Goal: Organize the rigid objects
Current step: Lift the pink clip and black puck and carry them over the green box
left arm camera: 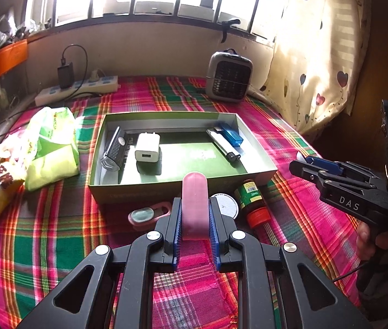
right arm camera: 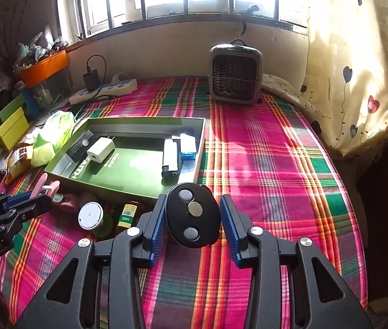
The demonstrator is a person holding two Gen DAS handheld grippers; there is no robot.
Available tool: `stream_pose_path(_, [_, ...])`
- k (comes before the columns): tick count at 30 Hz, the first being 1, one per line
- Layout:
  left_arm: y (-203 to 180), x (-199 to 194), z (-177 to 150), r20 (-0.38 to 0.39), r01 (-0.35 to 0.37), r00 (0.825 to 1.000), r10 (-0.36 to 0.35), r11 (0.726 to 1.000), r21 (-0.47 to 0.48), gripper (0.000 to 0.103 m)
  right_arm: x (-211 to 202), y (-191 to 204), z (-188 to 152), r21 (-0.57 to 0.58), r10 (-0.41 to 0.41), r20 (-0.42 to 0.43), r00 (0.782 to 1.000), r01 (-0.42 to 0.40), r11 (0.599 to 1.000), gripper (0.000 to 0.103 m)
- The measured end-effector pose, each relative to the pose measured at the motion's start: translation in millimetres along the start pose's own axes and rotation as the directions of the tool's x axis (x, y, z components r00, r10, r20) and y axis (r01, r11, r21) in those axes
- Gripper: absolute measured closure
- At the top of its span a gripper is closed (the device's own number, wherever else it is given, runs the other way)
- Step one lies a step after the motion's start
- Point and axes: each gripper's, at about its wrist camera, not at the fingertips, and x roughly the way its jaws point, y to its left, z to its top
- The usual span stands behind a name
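Left wrist view: left tongs point(left arm camera: 194, 213) are clamped on a pink capsule-shaped case point(left arm camera: 194, 205), long axis toward 12 o'clock, rounded end over the green box point(left arm camera: 183, 186) near wall. Lift clear, then release inside. Right tongs point(right arm camera: 192, 219) stand parted around a black oval disc point(right arm camera: 192, 216); contact unclear.

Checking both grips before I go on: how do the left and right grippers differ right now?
The left gripper is shut on a pink rounded piece; the right gripper stands open around a black oval disc, gaps either side. Both hang over the plaid cloth, short of the green box.
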Motion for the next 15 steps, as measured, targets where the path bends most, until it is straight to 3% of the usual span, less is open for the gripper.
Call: stream_pose_path(15, [31.9, 26.3, 23.7, -0.009, -0.025, 1.0, 0.025, 0.999, -0.039, 0.086, 38.8, 18.7, 42.0, -0.033, 0.05, -0.012, 0.999, -0.051, 0.998, 0.063])
